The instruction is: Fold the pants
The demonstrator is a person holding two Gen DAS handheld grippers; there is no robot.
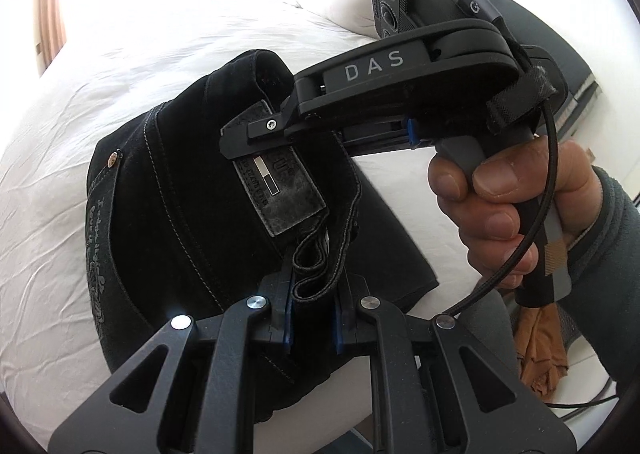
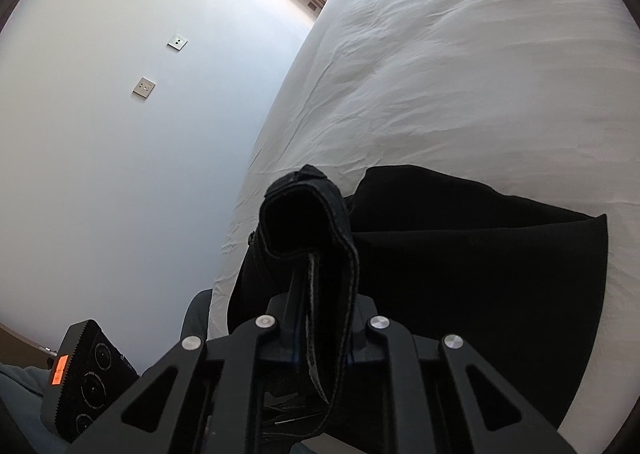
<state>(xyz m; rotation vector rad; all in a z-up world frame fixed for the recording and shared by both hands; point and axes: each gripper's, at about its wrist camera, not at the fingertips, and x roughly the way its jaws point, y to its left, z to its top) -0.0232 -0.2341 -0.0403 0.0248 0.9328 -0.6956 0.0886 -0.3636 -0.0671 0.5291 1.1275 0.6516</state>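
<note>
The black pants lie bunched on the white bed, filling the centre of the left wrist view, their waistband lifted off the sheet. The left gripper, at 6 o'clock in that view, is closed on a fold of the waistband; its blue-padded fingers pinch dark denim between them. The right gripper enters from 2 o'clock, its jaws clamped on the waistband just above the grey leather patch, partly covering it. A hand in a dark sleeve holds its handle at 3 o'clock, with a black cable looping in front of the fingers. A copper rivet shows at 9 o'clock on the denim. Tan cloth lies at 4 o'clock near the bed edge.

In the right wrist view the right gripper sits at 6 o'clock, shut on a rolled band of waistband that rises toward the centre and blocks the sight of what lies beyond it. The rest of the pants spreads toward 4 o'clock on the bed. A white wall with two outlet plates fills 9 to 11 o'clock. A black camera unit sits at 7 o'clock.
</note>
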